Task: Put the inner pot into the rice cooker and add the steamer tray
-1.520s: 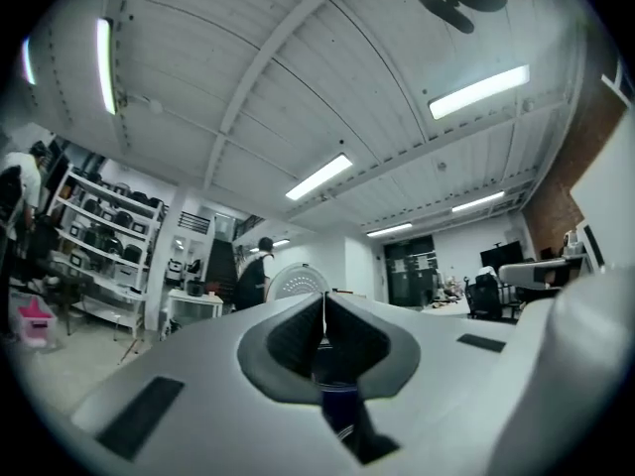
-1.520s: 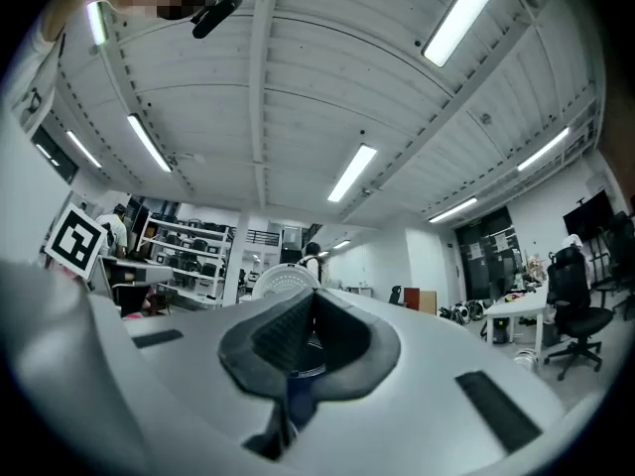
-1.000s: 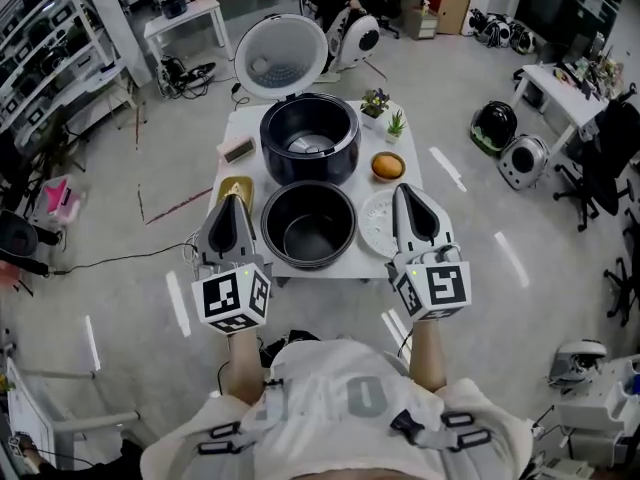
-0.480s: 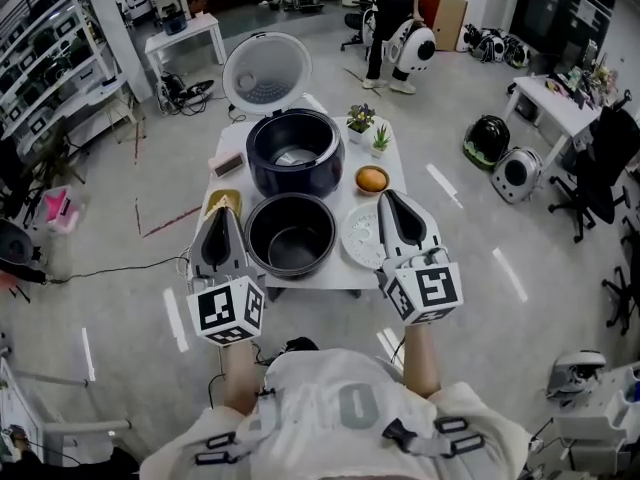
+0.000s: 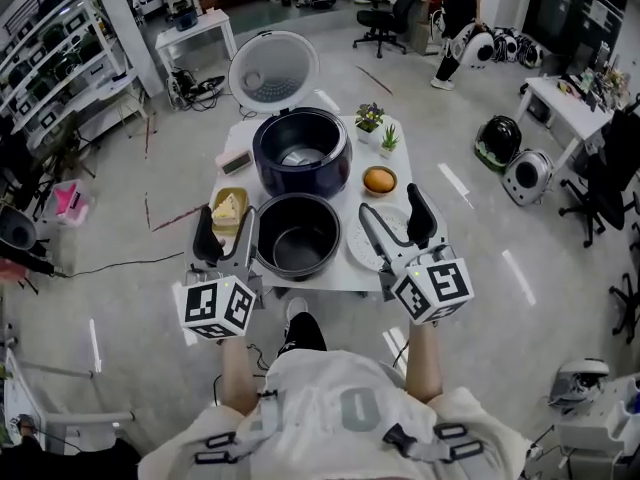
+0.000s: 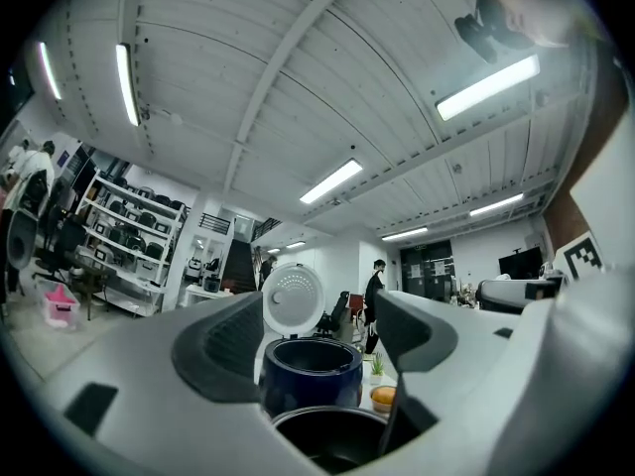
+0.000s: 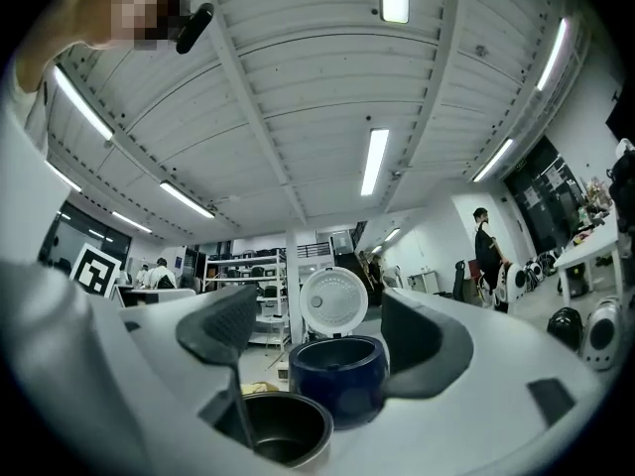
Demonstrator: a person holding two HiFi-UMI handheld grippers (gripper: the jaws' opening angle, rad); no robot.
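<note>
The dark blue rice cooker (image 5: 300, 153) stands on the small white table (image 5: 345, 273) with its white lid (image 5: 272, 68) swung up. The black inner pot (image 5: 298, 236) sits in front of it, outside the cooker. The white steamer tray (image 5: 385, 230) lies to the pot's right, partly behind my right gripper (image 5: 395, 218). My left gripper (image 5: 224, 230) hovers at the pot's left. Both grippers' jaws have just been opening and stand open, holding nothing. Cooker (image 6: 312, 370) and pot (image 6: 327, 444) show between the left gripper (image 6: 319, 340) jaws. The right gripper (image 7: 313, 335) frames the cooker (image 7: 337, 370) and pot (image 7: 283, 434).
Also on the table are a yellow dish of food (image 5: 229, 208), a small timer-like device (image 5: 236, 161), an orange item in a bowl (image 5: 379, 180) and two small potted plants (image 5: 378, 123). Shelves, desks, chairs and a person (image 5: 458, 8) stand around the room.
Both grippers' jaws went from shut to spread open. The left gripper shifted slightly beside the pot. A person in the background walked to the right.
</note>
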